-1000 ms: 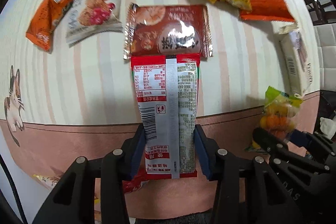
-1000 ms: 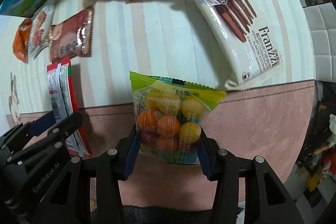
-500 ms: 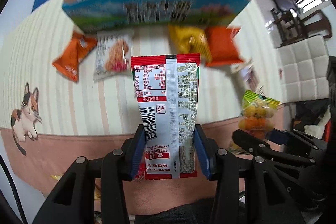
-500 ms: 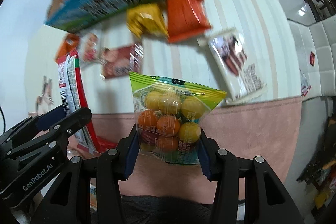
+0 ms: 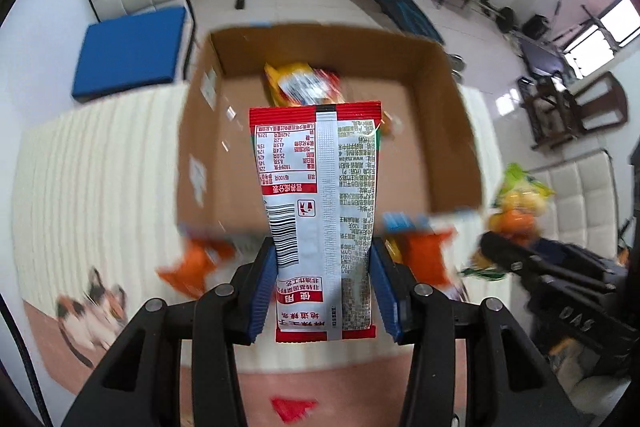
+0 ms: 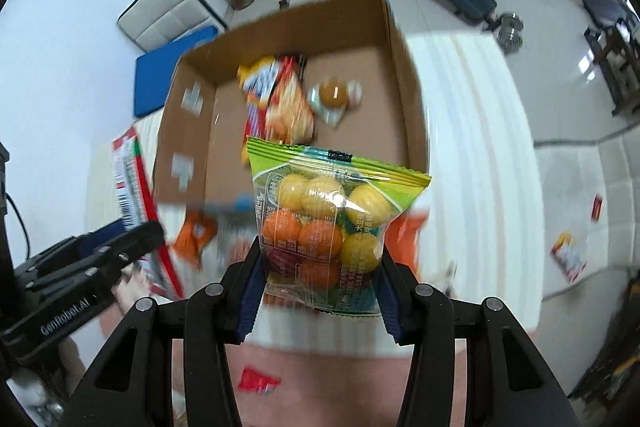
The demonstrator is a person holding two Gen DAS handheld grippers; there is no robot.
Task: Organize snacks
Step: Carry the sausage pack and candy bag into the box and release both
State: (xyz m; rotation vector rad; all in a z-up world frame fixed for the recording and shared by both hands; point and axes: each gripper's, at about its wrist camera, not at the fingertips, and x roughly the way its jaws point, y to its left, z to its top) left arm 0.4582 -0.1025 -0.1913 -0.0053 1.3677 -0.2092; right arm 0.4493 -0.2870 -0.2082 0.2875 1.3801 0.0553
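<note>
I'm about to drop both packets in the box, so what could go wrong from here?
1. The red packet is pinched only near its bottom end by the left gripper; it may swing or slip.
2. Both grippers are close together; the right gripper with its candy bag could bump the left over the cardboard box.

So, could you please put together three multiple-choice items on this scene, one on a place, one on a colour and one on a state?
1. Where are the packed snacks?
A. cardboard box
B. blue cushion
C. chair

2. What colour edges the packet in the left gripper?
A. purple
B. red
C. black

3. What is the right gripper's state?
A. open, empty
B. out of view
C. shut on a candy bag

Answers:
1 A, snacks lie inside the cardboard box.
2 B, the packet in the left gripper has red borders.
3 C, the right gripper clamps the candy bag.
</note>
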